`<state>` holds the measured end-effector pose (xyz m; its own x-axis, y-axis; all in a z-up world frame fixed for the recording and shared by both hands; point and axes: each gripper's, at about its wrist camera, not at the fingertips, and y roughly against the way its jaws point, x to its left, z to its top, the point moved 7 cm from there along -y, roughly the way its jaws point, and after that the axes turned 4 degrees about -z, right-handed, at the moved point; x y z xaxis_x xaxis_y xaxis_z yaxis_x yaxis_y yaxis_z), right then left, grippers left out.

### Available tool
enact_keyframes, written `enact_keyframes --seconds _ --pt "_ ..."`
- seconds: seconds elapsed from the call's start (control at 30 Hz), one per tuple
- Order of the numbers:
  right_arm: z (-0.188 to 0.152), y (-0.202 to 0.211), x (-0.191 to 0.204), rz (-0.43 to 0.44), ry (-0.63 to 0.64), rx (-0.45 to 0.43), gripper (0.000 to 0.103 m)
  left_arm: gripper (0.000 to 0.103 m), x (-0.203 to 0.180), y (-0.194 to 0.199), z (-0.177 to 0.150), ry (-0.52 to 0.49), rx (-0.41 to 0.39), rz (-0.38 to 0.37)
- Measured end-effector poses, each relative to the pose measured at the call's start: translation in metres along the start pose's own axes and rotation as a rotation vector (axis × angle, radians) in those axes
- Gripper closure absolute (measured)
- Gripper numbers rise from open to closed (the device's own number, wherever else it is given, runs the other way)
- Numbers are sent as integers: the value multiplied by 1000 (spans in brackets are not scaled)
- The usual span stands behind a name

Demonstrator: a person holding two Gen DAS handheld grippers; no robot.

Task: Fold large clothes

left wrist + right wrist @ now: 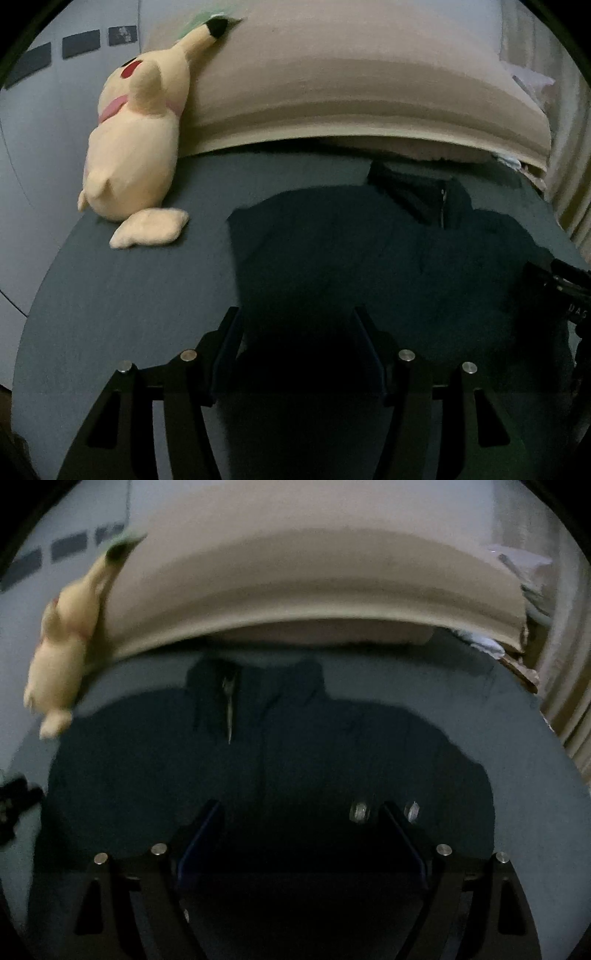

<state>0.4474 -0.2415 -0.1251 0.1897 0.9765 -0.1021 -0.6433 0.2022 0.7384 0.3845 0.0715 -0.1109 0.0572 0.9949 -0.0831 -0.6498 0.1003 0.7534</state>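
Dark garment (351, 258), a navy zip-neck top with its collar toward the upper middle of both views, spread flat on a grey-blue bed (129, 295). Left wrist view: left gripper (295, 314) at the bottom centre, its fingers (229, 332) apart with nothing clamped between them, the garment's lower part lying beneath the gap. Zipper pull (442, 206) visible at the open collar, right of centre. Yellow plush toy (136, 147) with red cheek and black-tipped ear at the upper left, lying on the bed and leaning against the beige pillow (351, 92) that spans the top of the frame. Part of the other gripper's black body shows at the right edge, over the garment's right margin.

Right wrist view: right gripper (299, 808) at the bottom centre, fingers (203, 827) set wide apart and empty, dark fabric below them. The same garment (295, 746) fills the middle of the frame, collar and zipper (229, 709) left of centre, shoulders reaching both sides. Plush toy (62, 646), blurred, at the left edge; pillow (314, 583) across the top; bed (535, 757) bare at the right. Pale wall with dark rectangular marks at the upper left of each view. Whether either gripper touches the fabric cannot be told from these dim frames
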Motion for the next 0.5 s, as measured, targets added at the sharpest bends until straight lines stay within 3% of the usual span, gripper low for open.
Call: enact_keyframes --seconds 0.1,0.2,0.27,0.33,0.5 --pt "16 -18 -14 -6 -100 -10 13 41 -19 -14 17 3 -22 4" --pt "9 -49 -25 -28 -182 45 13 36 -39 -42 27 5 -23 19" --pt "-8 -70 -20 -47 -155 99 13 36 -45 -63 21 6 20 46" --pt "-15 -69 -13 -75 -124 64 13 35 -46 -76 11 -10 39 82" --pt "-10 -65 -26 -42 -133 97 12 35 -49 -71 8 -54 48 97"
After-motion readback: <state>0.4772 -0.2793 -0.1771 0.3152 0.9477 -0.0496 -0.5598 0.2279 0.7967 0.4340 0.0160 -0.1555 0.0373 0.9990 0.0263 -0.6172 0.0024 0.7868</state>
